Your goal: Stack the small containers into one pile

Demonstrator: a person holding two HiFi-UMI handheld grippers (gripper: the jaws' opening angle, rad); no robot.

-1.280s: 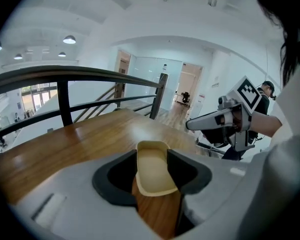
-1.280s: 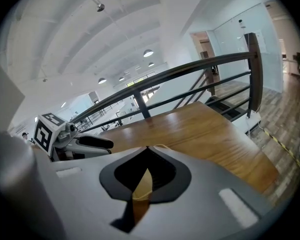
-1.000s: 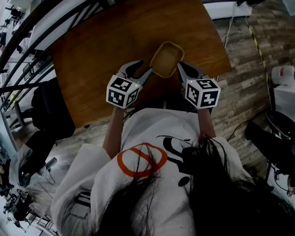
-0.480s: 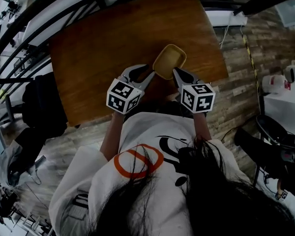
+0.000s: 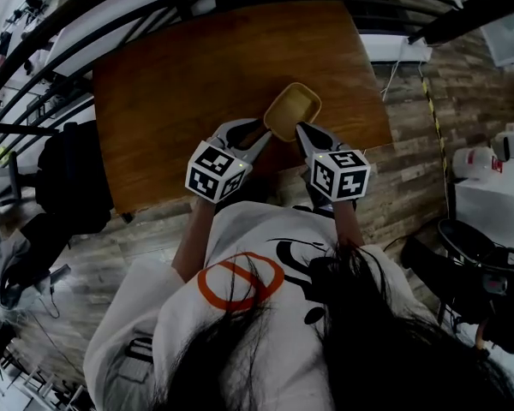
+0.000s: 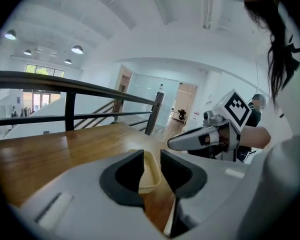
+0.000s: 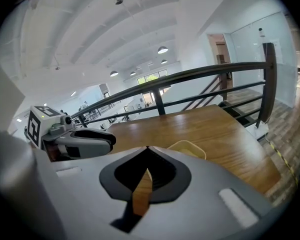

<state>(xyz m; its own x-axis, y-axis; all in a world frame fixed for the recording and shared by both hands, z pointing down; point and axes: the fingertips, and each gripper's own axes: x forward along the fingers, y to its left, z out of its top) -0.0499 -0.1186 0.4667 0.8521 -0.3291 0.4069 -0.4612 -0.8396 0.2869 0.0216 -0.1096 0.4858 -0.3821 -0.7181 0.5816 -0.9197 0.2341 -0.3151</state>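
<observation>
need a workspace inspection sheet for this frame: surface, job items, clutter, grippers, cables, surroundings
Surface: brown wooden table, top in plain view.
Job's things: one yellow container, upright near the table's front edge; whether others are nested in it cannot be told.
Clutter: nothing seen on the table.
Grippers: left gripper, jaws slightly apart with the container's corner in the gap, grip unclear; right gripper, jaws together, empty, beside the container.
Cables: thin pale cable on the floor past the table's right side.
Surroundings: dark railing beyond the table; plank floor.
</observation>
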